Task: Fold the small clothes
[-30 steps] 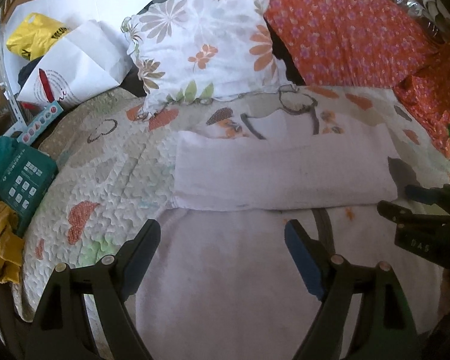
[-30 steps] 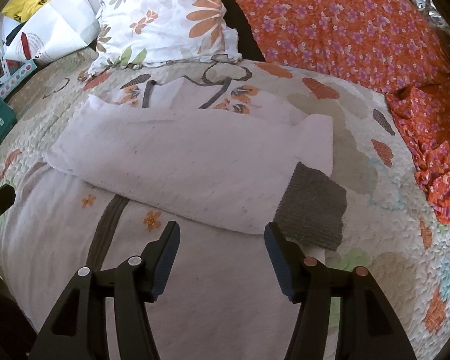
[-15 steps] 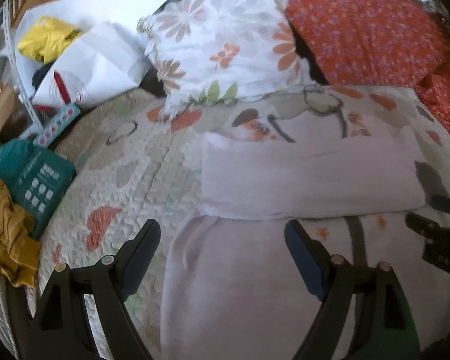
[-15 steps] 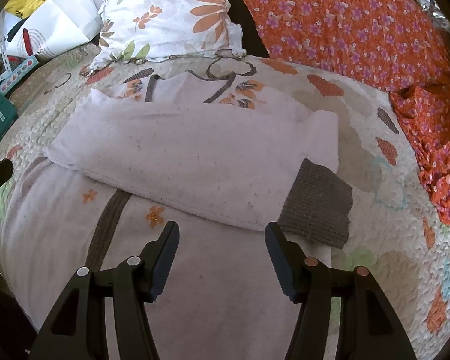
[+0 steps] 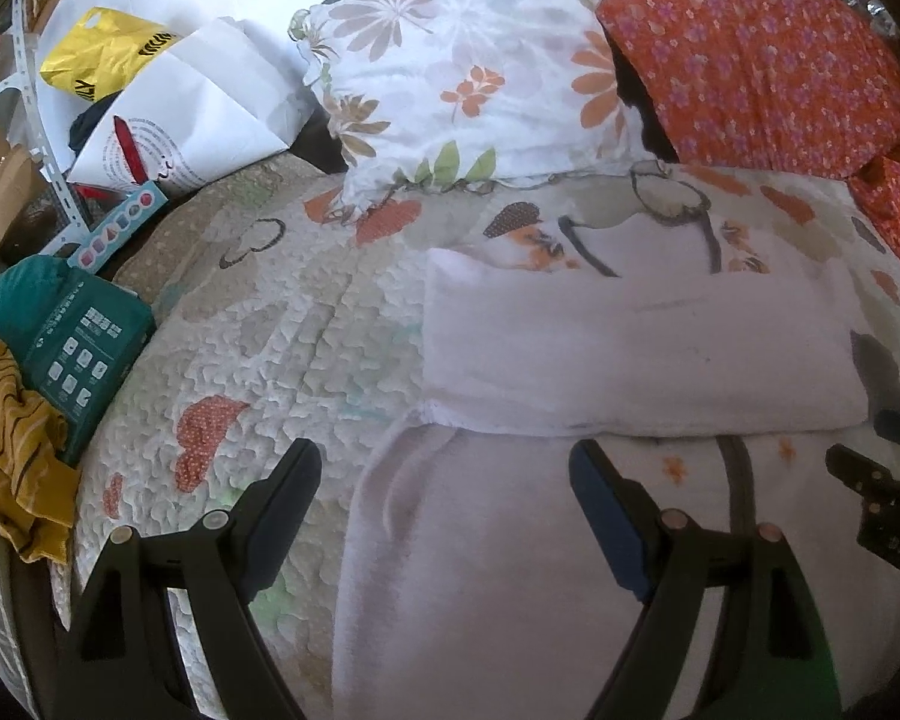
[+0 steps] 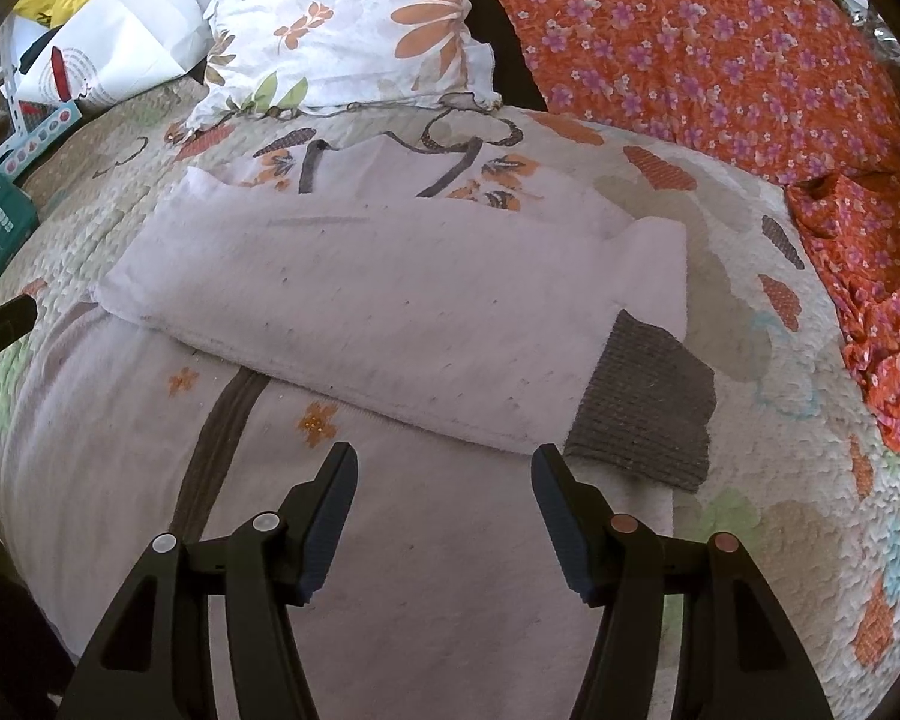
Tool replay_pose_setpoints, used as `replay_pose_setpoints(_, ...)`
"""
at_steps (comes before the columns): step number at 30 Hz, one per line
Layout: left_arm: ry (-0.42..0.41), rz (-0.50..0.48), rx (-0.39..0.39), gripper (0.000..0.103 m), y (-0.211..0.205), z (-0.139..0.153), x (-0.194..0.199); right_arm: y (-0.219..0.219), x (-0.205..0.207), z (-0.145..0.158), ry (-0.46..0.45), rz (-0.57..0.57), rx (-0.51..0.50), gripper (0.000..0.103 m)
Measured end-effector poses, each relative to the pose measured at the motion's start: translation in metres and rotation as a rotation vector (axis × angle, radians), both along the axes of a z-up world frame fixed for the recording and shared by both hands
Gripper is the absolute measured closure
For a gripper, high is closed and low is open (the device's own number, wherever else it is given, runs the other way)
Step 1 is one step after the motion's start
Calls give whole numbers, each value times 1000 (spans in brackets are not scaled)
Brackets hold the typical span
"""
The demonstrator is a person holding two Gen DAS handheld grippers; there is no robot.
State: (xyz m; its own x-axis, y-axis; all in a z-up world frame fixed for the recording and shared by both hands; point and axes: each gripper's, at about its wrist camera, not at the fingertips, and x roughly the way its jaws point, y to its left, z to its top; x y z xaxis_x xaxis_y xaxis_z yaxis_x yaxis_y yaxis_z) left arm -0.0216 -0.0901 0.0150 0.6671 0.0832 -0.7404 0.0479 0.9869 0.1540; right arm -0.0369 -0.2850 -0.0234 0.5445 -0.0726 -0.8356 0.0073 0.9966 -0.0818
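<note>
A small pale pink garment (image 5: 510, 570) (image 6: 420, 540) with a brown stripe and orange flowers lies flat on the quilted bedspread. Its sleeves are folded across the chest as a white band (image 5: 636, 354) (image 6: 378, 306), ending in a dark grey cuff (image 6: 645, 402). My left gripper (image 5: 444, 480) stands open over the garment's lower left edge, nothing between its fingers. My right gripper (image 6: 444, 480) stands open over the lower body just below the band, near the cuff. The right gripper's fingers (image 5: 870, 480) show at the right edge of the left wrist view.
A floral pillow (image 5: 468, 72) and an orange flowered cushion (image 6: 690, 42) lie at the head of the bed. White and yellow bags (image 5: 180, 102), a teal box (image 5: 72, 354) and a mustard striped cloth (image 5: 12, 438) sit at the left. The quilt (image 5: 258, 348) surrounds the garment.
My left gripper has shifted left along the garment's lower part, bringing the quilt and left clutter more into view. The right gripper has kept still. The garment has not moved.
</note>
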Motion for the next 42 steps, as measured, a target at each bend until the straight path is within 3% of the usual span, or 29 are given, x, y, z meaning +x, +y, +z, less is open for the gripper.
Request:
replay_pose_setpoints(14, 67, -2, -68, 19, 8, -4, 12, -1, 1, -7, 20, 14, -2, 37)
replay_pose_setpoints(18, 4, -8, -68, 19, 8, 3, 7, -1, 1, -7, 17, 15, -2, 37)
replay_pose_setpoints(22, -138, -18, -75, 19, 8, 23, -7, -1, 1, -7, 12, 20, -5, 37)
replay_pose_setpoints(27, -227, -24, -91, 19, 9, 38, -15, -1, 2, -6, 10, 21, -9, 36)
replay_pose_setpoints(36, -284, -28, -103, 16, 9, 46, -23, -1, 1, -4, 0, 30, -20, 36)
replay_pose_setpoints(42, -255, -18, -88, 15, 8, 42, -20, -1, 0, -4, -2, 32, -22, 36)
